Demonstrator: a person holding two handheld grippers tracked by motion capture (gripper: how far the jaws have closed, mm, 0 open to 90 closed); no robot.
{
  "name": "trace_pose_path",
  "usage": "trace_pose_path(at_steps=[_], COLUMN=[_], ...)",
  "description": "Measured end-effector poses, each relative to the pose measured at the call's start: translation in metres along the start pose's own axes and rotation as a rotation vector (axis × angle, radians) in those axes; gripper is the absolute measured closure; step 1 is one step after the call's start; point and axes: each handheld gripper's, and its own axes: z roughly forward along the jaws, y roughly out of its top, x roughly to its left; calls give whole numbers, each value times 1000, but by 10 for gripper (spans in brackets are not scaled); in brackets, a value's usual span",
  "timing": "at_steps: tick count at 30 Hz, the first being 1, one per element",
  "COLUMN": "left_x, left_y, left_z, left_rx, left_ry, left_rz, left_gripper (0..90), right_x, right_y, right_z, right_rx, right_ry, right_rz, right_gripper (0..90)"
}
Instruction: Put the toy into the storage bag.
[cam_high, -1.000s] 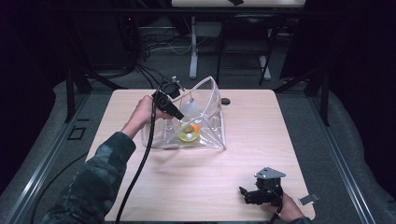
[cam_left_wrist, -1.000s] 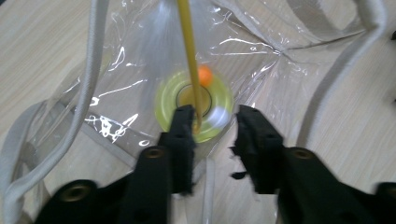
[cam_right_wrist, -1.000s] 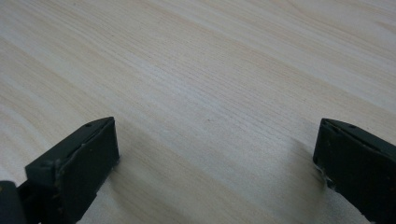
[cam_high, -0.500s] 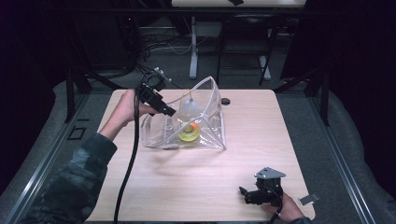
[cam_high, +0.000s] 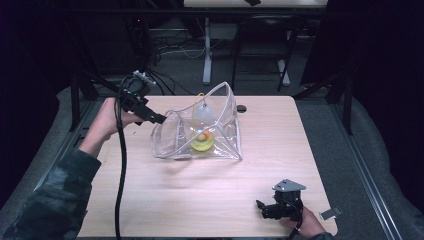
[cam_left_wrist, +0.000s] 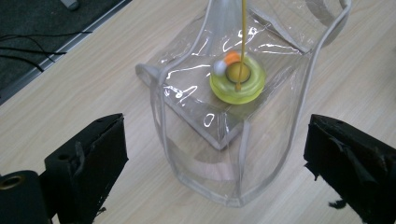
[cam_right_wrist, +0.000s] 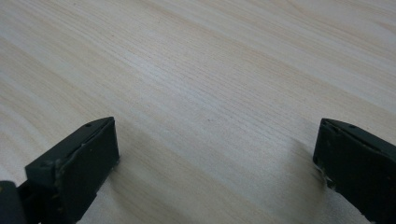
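Beside the clear plastic bag (cam_high: 200, 132) holding a yellow ring toy (cam_left_wrist: 236, 81), the left gripper (cam_high: 159, 119) hangs spread wide, perhaps about to steady its rim.

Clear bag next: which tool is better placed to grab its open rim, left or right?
Left, probably. The left tool is open right beside the clear bag, and its own view looks down on the rim between its jaws. The right tool is open low at the table's near edge, facing bare wood.
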Motion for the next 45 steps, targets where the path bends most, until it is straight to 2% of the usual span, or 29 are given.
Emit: trace_pose_path(at_steps=[4, 9, 19, 29, 35, 38, 40, 45], left_x=[9, 19, 26, 26, 22, 21, 19, 18], left_y=[-16, -34, -70, -107, -132, -143, -150, -167], left_z=[-4, -3, -3, 4, 12, 18, 21, 26], left_rx=[-14, 4, 8, 16, 2, 3, -10, -26], left_ry=[1, -1, 4, 26, 52, 45, 56, 42], left_rz=[-38, -77, -129, -167, -216, -235, -243, -287], left_gripper=[55, 13, 0, 0, 0, 0, 0, 0], right_x=[0, 0, 0, 0, 0, 0, 0, 0], right_y=[0, 0, 0, 0, 0, 0, 0, 0], right_z=[0, 0, 0, 0, 0, 0, 0, 0], right_rx=[3, 2, 3, 1, 2, 0, 2, 2], right_ry=[-3, -1, -3, 3, 3, 1, 3, 3], right_rz=[-3, -2, -3, -1, -1, 0, -1, -1], right_gripper=[0, 0, 0, 0, 0, 0, 0, 0])
